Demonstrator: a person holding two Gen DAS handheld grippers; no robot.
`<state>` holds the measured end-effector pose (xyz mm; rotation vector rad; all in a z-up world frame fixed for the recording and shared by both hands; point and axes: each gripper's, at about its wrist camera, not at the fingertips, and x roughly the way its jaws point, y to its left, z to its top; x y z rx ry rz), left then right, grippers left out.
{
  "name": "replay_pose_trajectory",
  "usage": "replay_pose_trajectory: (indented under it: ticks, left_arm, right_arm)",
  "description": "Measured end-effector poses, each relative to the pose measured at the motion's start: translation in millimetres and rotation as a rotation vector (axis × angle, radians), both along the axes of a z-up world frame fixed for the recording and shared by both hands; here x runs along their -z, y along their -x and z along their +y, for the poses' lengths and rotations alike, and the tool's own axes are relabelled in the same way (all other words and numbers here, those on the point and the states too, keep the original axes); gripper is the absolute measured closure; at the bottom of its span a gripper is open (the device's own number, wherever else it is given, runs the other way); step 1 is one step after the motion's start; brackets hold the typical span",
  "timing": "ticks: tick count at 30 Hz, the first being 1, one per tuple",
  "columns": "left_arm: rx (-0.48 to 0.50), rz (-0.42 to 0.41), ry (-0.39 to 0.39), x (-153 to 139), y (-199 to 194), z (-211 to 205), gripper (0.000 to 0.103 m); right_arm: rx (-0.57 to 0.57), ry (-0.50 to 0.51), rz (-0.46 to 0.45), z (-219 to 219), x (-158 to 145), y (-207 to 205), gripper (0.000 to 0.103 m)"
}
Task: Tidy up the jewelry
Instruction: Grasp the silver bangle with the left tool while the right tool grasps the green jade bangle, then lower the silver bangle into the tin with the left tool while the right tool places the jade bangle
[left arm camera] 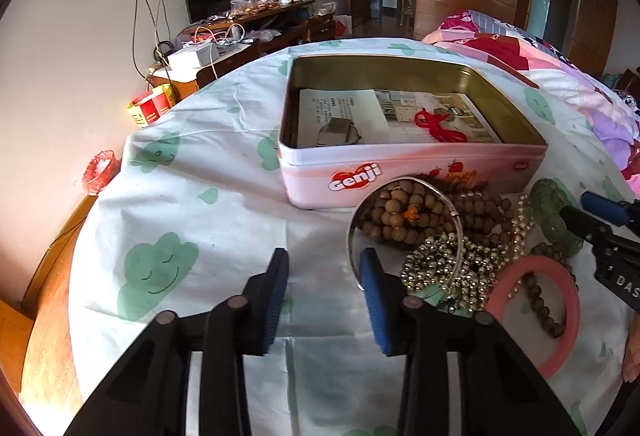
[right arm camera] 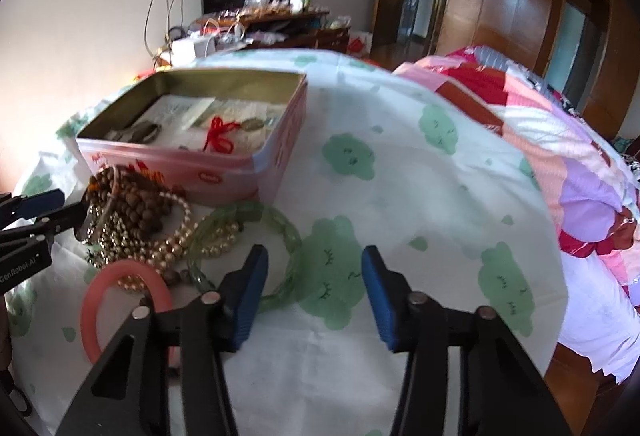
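A pink Genji tin (left arm camera: 400, 176) stands open on the table, holding papers, a red cord pendant (left arm camera: 436, 126) and a metal piece. In front of it lies a jewelry pile: brown wooden beads (left arm camera: 404, 214), a silver bangle (left arm camera: 352, 232), gold bead strands (left arm camera: 440, 264), a pink bangle (left arm camera: 536, 312) and a green bangle (left arm camera: 558, 212). My left gripper (left arm camera: 324, 276) is open, its right finger at the silver bangle's edge. My right gripper (right arm camera: 314, 272) is open and empty, its left finger over the green bangle (right arm camera: 276, 228). The tin (right arm camera: 224, 172) and pink bangle (right arm camera: 120, 284) also show there.
The table wears a white cloth with green clouds (left arm camera: 160, 268). A bed with a pink patchwork quilt (right arm camera: 560, 140) lies to the right. A cluttered wooden desk (left arm camera: 256, 24) stands by the far wall.
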<state>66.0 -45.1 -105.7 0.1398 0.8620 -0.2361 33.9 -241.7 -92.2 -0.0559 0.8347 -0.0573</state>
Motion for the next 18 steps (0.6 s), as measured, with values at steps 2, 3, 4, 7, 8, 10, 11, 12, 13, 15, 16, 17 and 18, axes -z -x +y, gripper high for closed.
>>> replay_pose_trajectory:
  ticks: [2, 3, 4, 7, 8, 10, 11, 12, 13, 15, 16, 17, 18]
  left_arm:
    - [0.02, 0.002, 0.008, 0, 1, -2, 0.08]
    - [0.031, 0.001, 0.01, 0, 2, -3, 0.087]
    - [0.041, -0.001, 0.01, 0, 2, -4, 0.09]
    - [0.054, -0.004, 0.014, 0, 4, -5, 0.098]
    - [0.053, -0.003, 0.022, 0, 4, -4, 0.099]
    - [0.049, -0.008, 0.03, -1, 4, -2, 0.101]
    - [0.048, -0.011, 0.031, -1, 5, -1, 0.101]
    - [0.046, -0.017, 0.031, -2, 5, 0, 0.101]
    - [0.044, -0.023, 0.033, -2, 6, 1, 0.102]
    - [0.041, -0.033, 0.04, -5, 8, 4, 0.102]
    - [0.041, -0.042, 0.04, -8, 10, 5, 0.102]
    - [0.04, -0.057, 0.039, -11, 12, 5, 0.102]
    - [0.04, -0.067, 0.041, -13, 14, 7, 0.102]
  right_arm:
    - [-0.015, -0.006, 0.029, 1, 4, -2, 0.064]
    - [-0.024, -0.007, 0.042, 1, 5, -3, 0.066]
    - [-0.035, -0.008, 0.056, 2, 7, -4, 0.072]
    - [-0.053, -0.002, 0.056, 5, 7, -1, 0.087]
    - [-0.052, 0.005, 0.055, 6, 7, -1, 0.092]
    - [-0.047, 0.011, 0.043, 6, 6, 1, 0.094]
    - [-0.042, 0.012, 0.03, 6, 5, 3, 0.094]
    - [-0.036, 0.013, 0.014, 5, 3, 6, 0.094]
    - [-0.031, 0.015, 0.002, 5, 1, 6, 0.094]
    - [-0.022, 0.024, -0.026, 6, -2, 9, 0.094]
    - [-0.019, 0.028, -0.038, 6, -3, 10, 0.094]
    - [-0.017, 0.031, -0.05, 6, -5, 11, 0.094]
    - [-0.013, 0.033, -0.065, 6, -6, 13, 0.094]
